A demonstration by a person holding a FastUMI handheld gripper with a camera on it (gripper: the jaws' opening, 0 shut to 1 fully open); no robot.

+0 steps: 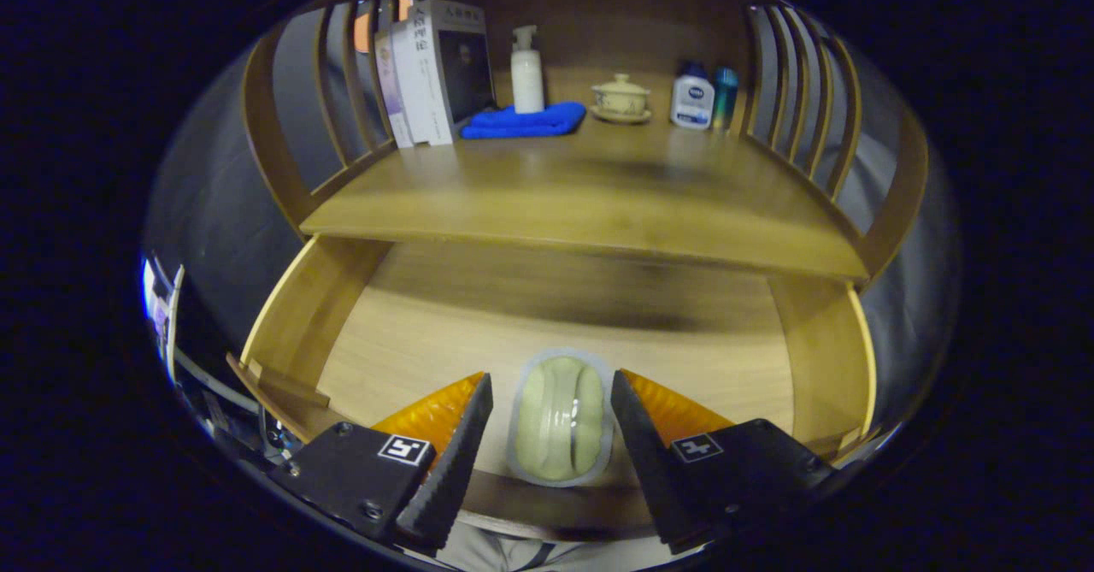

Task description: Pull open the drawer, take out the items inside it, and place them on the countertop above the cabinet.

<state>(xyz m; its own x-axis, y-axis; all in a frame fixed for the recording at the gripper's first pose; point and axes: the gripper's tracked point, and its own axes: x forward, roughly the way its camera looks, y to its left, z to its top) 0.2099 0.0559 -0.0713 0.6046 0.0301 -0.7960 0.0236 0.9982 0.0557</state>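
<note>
Down in the pulled-open wooden drawer [359, 333], the gripper [551, 414] has its two fingers spread moderately wide around a small pale-green sealed cup with a clear rounded rim [560, 418]. The cup sits between the fingers near the drawer's front edge; a narrow gap shows on each side, so whether either finger touches it I cannot tell. Otherwise the drawer's light wooden floor lies bare beyond the cup.

Above the drawer runs the wooden countertop [598, 196], with curved slatted rails at both ends. At its back stand several upright books with pale covers [432, 72], a folded blue cloth [521, 120], a white pump bottle [526, 72] standing on that cloth, a cream lidded ceramic cup on a saucer [620, 97], a white bottle with a dark blue cap [692, 97] and a slim teal can [725, 97] just beside it.
</note>
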